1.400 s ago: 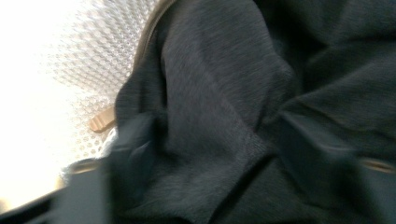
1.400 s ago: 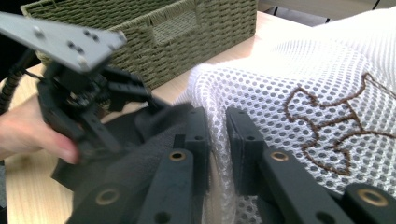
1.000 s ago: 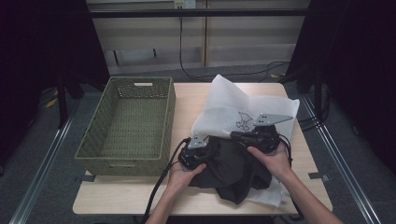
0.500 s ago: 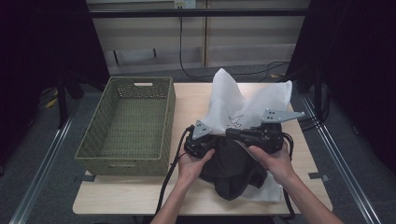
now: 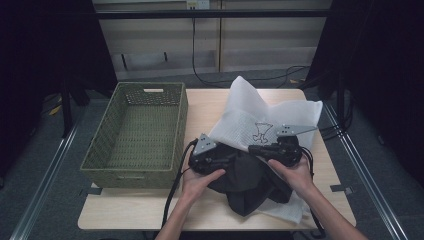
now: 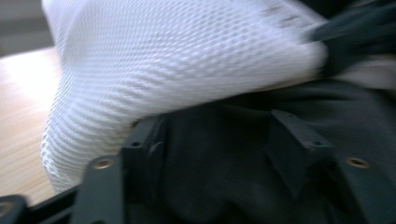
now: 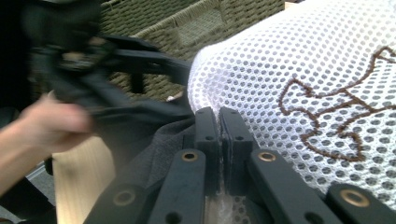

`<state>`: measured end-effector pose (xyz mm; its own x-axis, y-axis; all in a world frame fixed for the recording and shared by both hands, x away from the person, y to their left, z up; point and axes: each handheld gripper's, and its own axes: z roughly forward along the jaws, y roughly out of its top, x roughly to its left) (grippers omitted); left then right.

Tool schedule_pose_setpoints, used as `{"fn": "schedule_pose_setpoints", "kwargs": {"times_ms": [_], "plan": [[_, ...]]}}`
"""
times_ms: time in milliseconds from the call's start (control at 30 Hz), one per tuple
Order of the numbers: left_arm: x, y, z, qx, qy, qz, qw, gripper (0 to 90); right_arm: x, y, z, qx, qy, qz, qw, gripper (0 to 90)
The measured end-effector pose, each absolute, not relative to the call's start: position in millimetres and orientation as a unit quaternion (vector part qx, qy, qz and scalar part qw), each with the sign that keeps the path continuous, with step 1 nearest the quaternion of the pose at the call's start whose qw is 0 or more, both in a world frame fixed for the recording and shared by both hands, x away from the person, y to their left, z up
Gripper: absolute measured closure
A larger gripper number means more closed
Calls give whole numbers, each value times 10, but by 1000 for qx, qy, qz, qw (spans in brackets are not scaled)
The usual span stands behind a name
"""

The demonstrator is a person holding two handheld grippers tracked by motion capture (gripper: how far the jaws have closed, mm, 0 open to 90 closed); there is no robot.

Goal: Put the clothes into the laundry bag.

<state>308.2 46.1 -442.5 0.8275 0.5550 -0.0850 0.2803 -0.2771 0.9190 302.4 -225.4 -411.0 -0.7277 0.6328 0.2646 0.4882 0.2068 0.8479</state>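
Note:
A white mesh bag (image 5: 250, 112) with a brown stitched figure lies on the wooden table (image 5: 205, 102), its near edge raised. A dark garment (image 5: 247, 185) is bunched under that edge, in front of the bag. My right gripper (image 5: 252, 148) points left and is shut on the edge of the mesh bag (image 7: 303, 70); its jaws (image 7: 219, 126) are pressed together with white mesh pinched low between them. My left gripper (image 5: 231, 159) faces it from the left. Its jaws stand wide apart (image 6: 215, 135) with the dark garment (image 6: 219, 158) between them, below the mesh bag (image 6: 177, 60).
A green woven basket (image 5: 182, 125) stands empty on the table's left half, close to my left hand (image 5: 197, 182). The basket (image 7: 187, 23) also rises behind the left gripper (image 7: 154, 63). Cables lie on the floor beyond the table.
Both grippers have risen and drawn closer together at the bag's near edge. The bag's edge has lifted, and the dark garment has gathered beneath it.

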Motion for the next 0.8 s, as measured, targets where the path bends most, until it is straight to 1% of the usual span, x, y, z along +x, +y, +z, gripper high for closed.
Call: {"fn": "schedule_pose_setpoints", "kwargs": {"times_ms": [67,100,133,167,200,333,400,467,500,633,667,700,767,800], "plan": [[2968,447,-4383,785,239,97,563,277,3033,-2253,-4117,362,775,514,72,874],[2905,412,-4372,789,233,92,561,247,3034,-2250,-4119,361,775,514,73,874],[2864,383,-4373,793,221,93,560,180,3032,-2236,-4123,362,776,511,74,873],[2810,326,-4391,794,209,92,563,180,3032,-2236,-4123,362,776,511,74,873],[2780,269,-4418,802,198,88,557,158,3032,-2228,-4127,358,779,509,77,873],[2816,-24,-4670,838,186,68,508,57,3040,-2224,-4138,359,779,508,74,872],[2845,-150,-4816,853,182,58,485,25,3041,-2229,-4147,358,781,506,75,871],[2832,-230,-4905,871,169,77,455,4,3047,-2228,-4165,361,783,502,74,871],[2836,-272,-4973,875,162,76,450,0,3049,-2228,-4171,361,784,500,75,871],[2862,-302,-5052,885,161,81,430,1,3056,-2229,-4187,363,784,498,73,870],[2867,-307,-5068,884,160,88,430,59,3050,-2227,-4184,362,785,498,74,871],[2865,-305,-5060,891,160,97,414,114,3048,-2224,-4182,362,784,498,74,871],[2895,-295,-5059,892,172,101,407,202,3046,-2220,-4181,361,785,498,73,871],[2907,-293,-5066,886,184,107,412,278,3039,-2199,-4177,361,785,498,75,871]]}}
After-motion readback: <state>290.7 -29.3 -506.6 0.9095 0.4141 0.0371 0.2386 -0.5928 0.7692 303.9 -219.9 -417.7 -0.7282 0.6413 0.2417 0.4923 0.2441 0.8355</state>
